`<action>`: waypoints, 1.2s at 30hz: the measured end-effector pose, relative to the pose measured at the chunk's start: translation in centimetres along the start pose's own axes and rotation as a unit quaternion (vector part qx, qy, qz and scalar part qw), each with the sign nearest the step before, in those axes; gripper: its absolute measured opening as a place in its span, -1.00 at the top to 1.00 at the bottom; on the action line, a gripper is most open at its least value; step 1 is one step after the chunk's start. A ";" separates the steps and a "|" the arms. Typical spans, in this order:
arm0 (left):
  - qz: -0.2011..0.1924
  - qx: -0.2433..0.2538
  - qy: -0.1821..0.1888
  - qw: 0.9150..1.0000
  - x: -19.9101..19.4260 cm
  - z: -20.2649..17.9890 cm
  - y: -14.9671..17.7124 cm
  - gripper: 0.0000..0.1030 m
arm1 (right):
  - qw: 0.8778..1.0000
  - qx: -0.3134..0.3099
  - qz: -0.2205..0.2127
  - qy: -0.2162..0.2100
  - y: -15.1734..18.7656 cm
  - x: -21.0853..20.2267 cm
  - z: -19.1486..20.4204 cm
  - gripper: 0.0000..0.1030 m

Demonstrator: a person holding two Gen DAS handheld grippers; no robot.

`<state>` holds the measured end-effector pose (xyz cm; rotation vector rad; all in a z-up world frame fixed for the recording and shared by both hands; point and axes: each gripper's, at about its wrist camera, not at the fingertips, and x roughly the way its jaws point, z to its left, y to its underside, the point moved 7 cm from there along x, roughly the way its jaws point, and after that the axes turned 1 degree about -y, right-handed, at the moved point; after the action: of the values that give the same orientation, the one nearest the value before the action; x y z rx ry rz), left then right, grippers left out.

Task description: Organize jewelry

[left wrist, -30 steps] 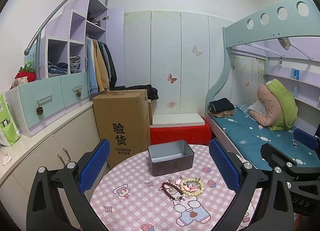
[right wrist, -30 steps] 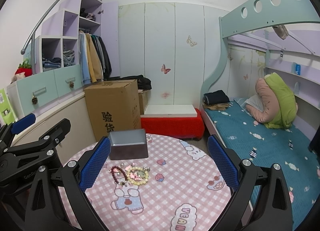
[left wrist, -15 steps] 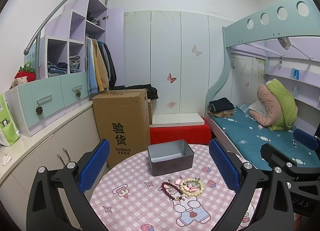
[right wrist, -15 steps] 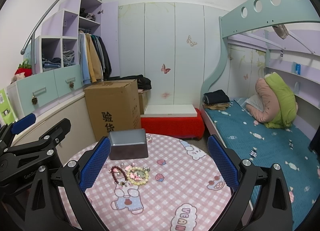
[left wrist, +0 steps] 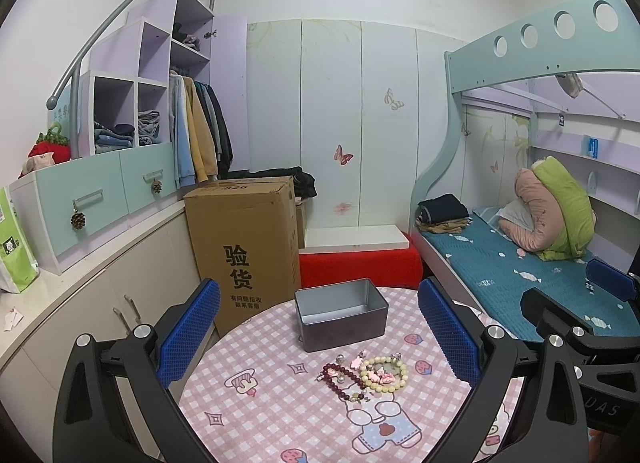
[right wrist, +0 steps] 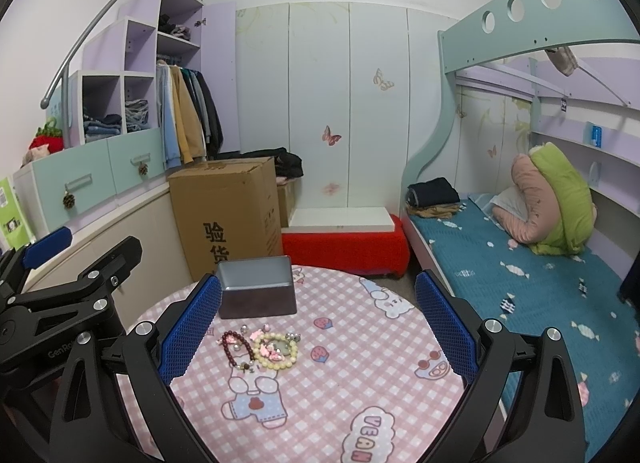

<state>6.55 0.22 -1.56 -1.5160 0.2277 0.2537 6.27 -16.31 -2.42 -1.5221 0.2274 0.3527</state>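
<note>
1. Two grippers are held low over the near edge of a round table with a pink checked cloth (left wrist: 256, 415). The left gripper (left wrist: 318, 337) is spread wide and nothing is held in it. The right gripper (right wrist: 318, 333) is spread wide too, and it is empty.

2. The jewelry is found just ahead on the cloth. A dark red bead bracelet (left wrist: 342, 379) lies on the left, with its long side running from near to far. A pale yellow bead bracelet with pink charms (left wrist: 384, 373) lies touching it on the right. Small silver bits (left wrist: 340, 357) are scattered just behind them.

3. In the left view the pile is seen between the blue pads, a little to the right. In the right view the pile is seen near the left pad (right wrist: 190, 331). Both grippers are judged about equally near.

4. Behind the pile a grey metal box with an open top (left wrist: 342, 315) is set, near the jewelry but apart from it. It looks empty. Nothing stands between the grippers and the pile.

5. Far behind, a tall brown cardboard box (left wrist: 244, 247) and a bed with a blue cover (left wrist: 520, 275) are seen.
</note>
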 end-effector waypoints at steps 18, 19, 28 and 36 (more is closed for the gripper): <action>0.004 0.002 0.000 1.000 0.7 -0.1 0.7 -0.86 | 1.000 0.002 0.004 0.000 0.7 0.1 0.1 -0.83; 0.005 0.002 0.000 1.000 0.9 -0.1 0.9 -0.86 | 1.000 0.002 0.005 -0.001 0.9 0.1 0.2 -0.83; 0.017 0.003 0.001 1.000 2.1 -0.2 1.8 -0.86 | 1.000 0.005 0.016 -0.003 1.9 1.8 0.0 -0.83; 0.064 -0.014 0.008 0.998 5.2 0.7 3.4 -0.86 | 0.999 0.012 0.042 -0.002 2.9 4.3 -0.8 -0.83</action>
<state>10.48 1.17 -6.37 -1.5332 0.3346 0.3482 9.23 -16.71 -6.74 -1.4907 0.2934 0.4183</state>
